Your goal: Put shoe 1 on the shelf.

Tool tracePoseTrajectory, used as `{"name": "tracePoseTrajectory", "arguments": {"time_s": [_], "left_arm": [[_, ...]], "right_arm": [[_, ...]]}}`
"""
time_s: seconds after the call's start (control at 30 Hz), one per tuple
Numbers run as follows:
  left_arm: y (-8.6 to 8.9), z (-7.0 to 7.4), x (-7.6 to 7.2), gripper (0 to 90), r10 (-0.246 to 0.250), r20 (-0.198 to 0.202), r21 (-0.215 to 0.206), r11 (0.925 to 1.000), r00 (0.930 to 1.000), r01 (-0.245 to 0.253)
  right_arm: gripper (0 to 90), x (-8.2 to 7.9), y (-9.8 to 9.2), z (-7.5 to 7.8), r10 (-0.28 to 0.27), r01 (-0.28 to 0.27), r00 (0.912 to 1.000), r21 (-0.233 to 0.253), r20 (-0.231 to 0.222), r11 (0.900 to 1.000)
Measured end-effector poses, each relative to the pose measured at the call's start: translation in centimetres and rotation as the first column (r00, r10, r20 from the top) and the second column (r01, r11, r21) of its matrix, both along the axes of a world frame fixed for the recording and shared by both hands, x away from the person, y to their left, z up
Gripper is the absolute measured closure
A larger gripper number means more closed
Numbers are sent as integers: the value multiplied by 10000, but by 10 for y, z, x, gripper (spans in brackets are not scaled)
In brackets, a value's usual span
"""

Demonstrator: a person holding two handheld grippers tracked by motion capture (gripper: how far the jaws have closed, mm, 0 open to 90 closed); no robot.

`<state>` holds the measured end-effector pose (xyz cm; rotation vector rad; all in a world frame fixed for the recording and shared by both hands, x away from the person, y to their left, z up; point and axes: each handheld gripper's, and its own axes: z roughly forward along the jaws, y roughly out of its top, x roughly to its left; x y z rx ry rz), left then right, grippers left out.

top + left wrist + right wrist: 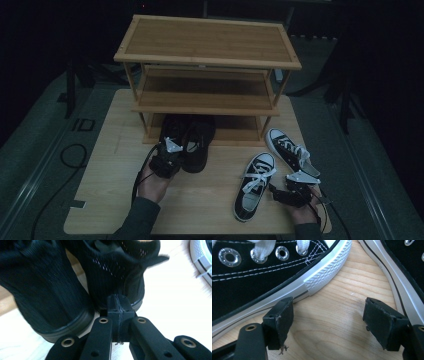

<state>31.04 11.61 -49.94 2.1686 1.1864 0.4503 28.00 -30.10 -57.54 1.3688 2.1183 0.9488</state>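
Observation:
A pair of black shoes (192, 142) stands with its toes under the bottom shelf of a bamboo shoe rack (207, 42). My left gripper (169, 154) is right behind their heels. In the left gripper view its jaws (117, 308) are pressed together with nothing between them, tips against the heel of the right-hand black shoe (117, 272); the other black shoe (42, 287) is beside it. Two black-and-white sneakers lie at the right, one nearer (255, 185) and one farther (291, 149). My right gripper (283, 190) rests on the table between them, open (332, 322), its left pad (280, 320) beside the nearer sneaker's sole (287, 290).
The three-tier rack stands at the back of a wooden table (210, 195); its middle shelf (205, 92) and top are bare. A black cable (72, 155) lies on the floor at the left. The table's front edge is close to both hands.

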Motion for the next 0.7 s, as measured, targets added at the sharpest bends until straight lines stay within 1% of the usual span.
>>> {"name": "tracePoseTrajectory", "arguments": {"time_s": [0.17, 0.47, 0.67, 0.7], "left_arm": [[-2, -12, 0, 899, -93, -211, 47, 9999, 9997, 94], [-6, -33, 0, 899, -185, -647, 366, 9991, 9977, 209], [-11, -43, 0, 899, -258, -882, 470, 9984, 9958, 300], [-11, -43, 0, 899, -258, -882, 470, 9984, 9958, 300]], "right_arm": [[245, 0, 0, 0, 8, -8, 10000, -5, 0, 10000], [245, 0, 0, 0, 9, -9, 10000, -6, -2, 10000], [245, 0, 0, 0, 10, -10, 10000, -9, 2, 10000], [245, 0, 0, 0, 10, -10, 10000, -9, 2, 10000]]}}
